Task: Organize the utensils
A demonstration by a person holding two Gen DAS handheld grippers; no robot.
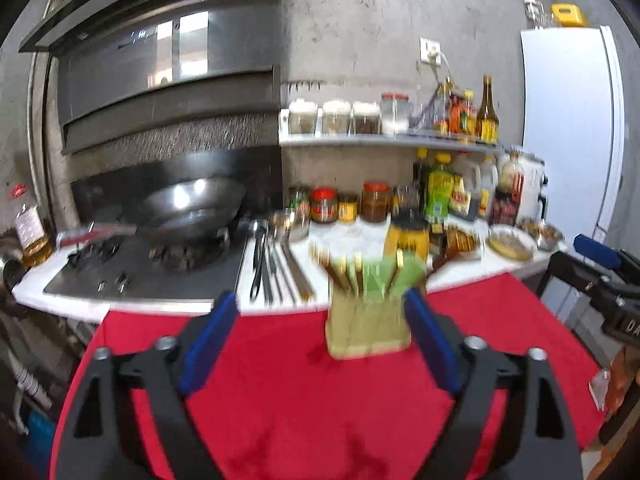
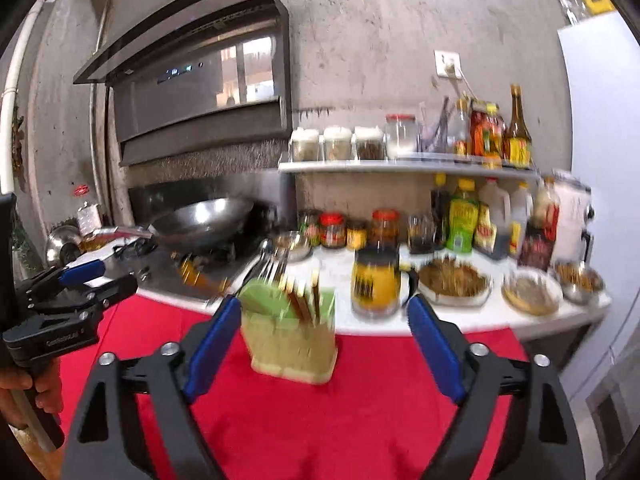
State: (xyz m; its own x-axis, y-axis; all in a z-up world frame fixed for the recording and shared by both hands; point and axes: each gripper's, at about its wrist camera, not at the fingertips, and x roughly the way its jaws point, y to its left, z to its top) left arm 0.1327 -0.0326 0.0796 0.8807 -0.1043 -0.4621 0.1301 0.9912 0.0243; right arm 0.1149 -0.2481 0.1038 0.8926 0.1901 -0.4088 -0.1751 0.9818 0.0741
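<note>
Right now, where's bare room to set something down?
Free: red cloth all around the utensil holder, and a white counter strip between the loose utensils and the yellow jar. Crowded: counter right of it with dishes, jars along the wall.

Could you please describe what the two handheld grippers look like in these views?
The left gripper and the right gripper match: black plastic frames with triangular cut-outs, silver bolt heads at the pivots, and flat blue pads lining the fingers. From the right wrist view, the left gripper's body bears small white lettering, too blurred to read.
</note>
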